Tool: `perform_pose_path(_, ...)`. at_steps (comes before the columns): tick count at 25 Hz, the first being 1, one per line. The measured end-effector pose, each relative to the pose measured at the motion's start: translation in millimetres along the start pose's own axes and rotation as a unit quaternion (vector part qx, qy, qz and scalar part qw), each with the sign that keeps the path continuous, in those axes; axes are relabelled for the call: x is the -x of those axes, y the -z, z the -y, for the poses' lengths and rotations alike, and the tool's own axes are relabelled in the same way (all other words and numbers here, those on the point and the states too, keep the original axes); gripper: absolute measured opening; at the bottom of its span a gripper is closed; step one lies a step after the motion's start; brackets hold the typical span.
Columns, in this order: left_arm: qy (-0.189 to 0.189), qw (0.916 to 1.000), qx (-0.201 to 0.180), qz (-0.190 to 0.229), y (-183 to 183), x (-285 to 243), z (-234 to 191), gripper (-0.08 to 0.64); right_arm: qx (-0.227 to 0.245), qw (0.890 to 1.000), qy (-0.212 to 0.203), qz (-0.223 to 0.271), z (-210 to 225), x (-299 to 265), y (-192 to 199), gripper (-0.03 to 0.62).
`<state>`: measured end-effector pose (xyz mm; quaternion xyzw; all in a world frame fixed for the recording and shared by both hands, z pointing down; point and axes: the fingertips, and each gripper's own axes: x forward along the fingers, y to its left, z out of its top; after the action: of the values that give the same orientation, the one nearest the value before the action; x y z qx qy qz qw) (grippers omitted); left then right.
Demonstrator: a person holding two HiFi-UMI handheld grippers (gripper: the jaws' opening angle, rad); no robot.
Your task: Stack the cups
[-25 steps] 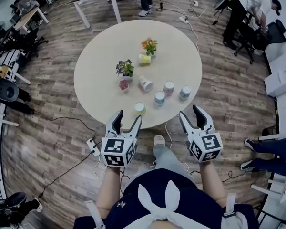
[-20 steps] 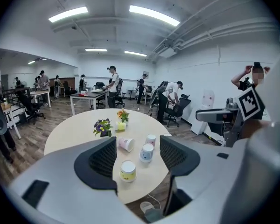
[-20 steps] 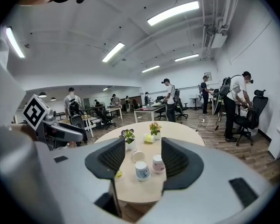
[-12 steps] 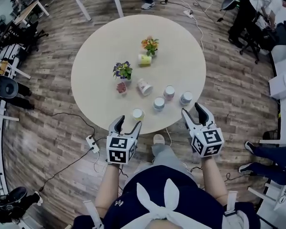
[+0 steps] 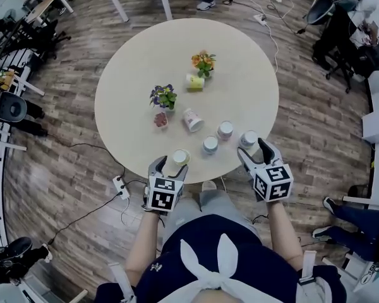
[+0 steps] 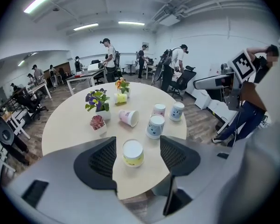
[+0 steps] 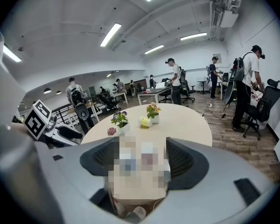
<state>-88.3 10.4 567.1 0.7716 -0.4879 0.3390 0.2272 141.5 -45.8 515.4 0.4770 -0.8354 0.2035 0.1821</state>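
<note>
Left gripper (image 5: 170, 166) has dropped to the yellow cup (image 6: 132, 153); only its own view shows spread fingers (image 6: 97, 164) flanking it.

Potted flowers (image 5: 164, 96) on round table (image 5: 240, 68)

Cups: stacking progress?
Done: nothing; every cup sits apart on the table. In hand: left gripper open around the near-edge yellow cup, ungripped; right gripper, fingers just opening wider, has the rightmost cup just ahead, unheld. Left: all stacking.
</note>
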Motion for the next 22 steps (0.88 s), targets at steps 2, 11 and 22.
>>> perform_pose_path(2, -0.009, 0.9999, -0.004, -0.007, 3, -6, -4, 0.285, 0.006, 1.000, 0.001, -0.012, 6, -6, 6, 0.322)
perform_pose_path(11, -0.017, 0.9993, -0.005, -0.034, 13, -23, -6, 0.285, 0.016, 0.999, -0.008, -0.043, 10, -21, 28, 0.330)
perform_pose_path(22, -0.011, 0.9965, -0.019, -0.081, 30, -56, -14, 0.285, 0.032, 0.995, 0.035, -0.089, 40, -44, 51, 0.337)
